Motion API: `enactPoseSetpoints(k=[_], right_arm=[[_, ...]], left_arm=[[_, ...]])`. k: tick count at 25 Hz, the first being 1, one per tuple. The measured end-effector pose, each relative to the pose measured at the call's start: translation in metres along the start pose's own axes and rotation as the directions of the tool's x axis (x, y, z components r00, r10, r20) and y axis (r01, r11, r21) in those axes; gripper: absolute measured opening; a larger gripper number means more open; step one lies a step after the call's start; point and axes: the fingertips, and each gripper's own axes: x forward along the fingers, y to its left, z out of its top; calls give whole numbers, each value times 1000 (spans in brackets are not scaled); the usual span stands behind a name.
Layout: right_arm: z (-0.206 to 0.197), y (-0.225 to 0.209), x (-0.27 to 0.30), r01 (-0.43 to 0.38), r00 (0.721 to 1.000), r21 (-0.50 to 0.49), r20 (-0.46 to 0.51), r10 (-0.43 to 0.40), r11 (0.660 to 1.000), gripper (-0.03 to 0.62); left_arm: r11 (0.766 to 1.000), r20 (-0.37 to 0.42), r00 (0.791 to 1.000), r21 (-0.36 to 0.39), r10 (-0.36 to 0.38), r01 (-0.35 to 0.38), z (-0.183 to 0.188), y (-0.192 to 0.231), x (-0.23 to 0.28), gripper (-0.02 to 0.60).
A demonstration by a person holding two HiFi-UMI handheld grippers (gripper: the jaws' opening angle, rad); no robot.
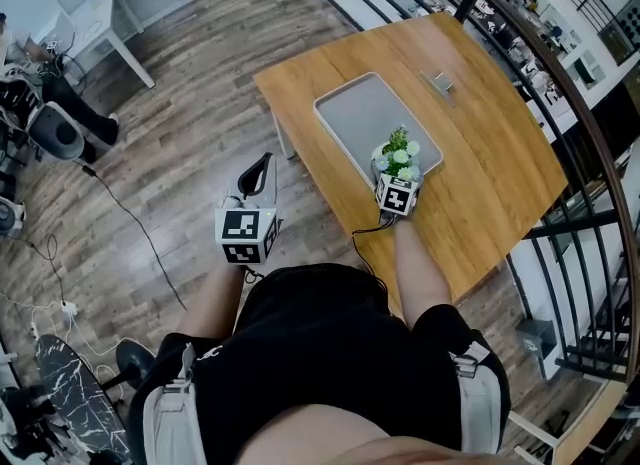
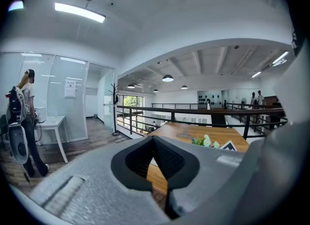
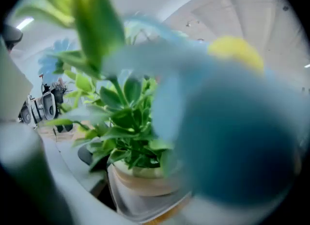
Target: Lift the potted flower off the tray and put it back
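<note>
The potted flower (image 1: 399, 156), green leaves with pale blooms in a small light pot, is at the near right corner of the grey tray (image 1: 352, 113) on the wooden table (image 1: 500, 163). My right gripper (image 1: 398, 177) reaches it from the near side, and its jaws stand wide around the pot (image 3: 140, 178), closed on it. Blurred leaves and blooms fill most of the right gripper view. Whether the pot's base rests on the tray is hidden. My left gripper (image 1: 265, 159) hangs off the table's left side over the floor, jaws together (image 2: 154, 139) with nothing in them.
A small grey object (image 1: 440, 81) lies on the table beyond the tray. A black railing (image 1: 590, 143) curves along the table's far and right sides. A white desk (image 1: 105, 18) stands at the far left, with a person (image 2: 23, 117) beside it. Cables cross the wood floor (image 1: 130, 223).
</note>
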Motion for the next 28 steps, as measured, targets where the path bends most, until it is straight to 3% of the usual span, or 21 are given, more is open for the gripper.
enactPoseSetpoints(k=[10, 15, 19, 20, 21, 24, 28], right_arm=[[39, -7, -74, -21, 980, 81, 197, 4, 997, 495], [103, -16, -153, -43, 911, 100, 413, -2, 994, 494], [149, -30, -215, 1, 847, 84, 529, -45, 996, 473], [157, -36, -230, 28, 834, 90, 547, -73, 996, 431], [163, -43, -244, 66, 821, 104, 560, -114, 992, 344], [174, -63, -277, 183, 785, 163, 569, -244, 969, 15], [178, -66, -295, 220, 783, 122, 569, -250, 968, -5]], left_arm=[[997, -10, 997, 3, -82, 82, -4, -21, 14, 15], [985, 0, 985, -1, -174, 174, -1, -54, 30, 15], [967, 10, 967, -1, -253, 253, 5, -87, 41, 15], [963, 14, 963, -1, -271, 271, 7, -95, 43, 15], [958, 18, 957, -1, -288, 288, 9, -104, 44, 15], [943, 25, 942, 4, -334, 334, 19, -127, 50, 15], [926, 29, 926, 17, -378, 377, 28, -154, 56, 15]])
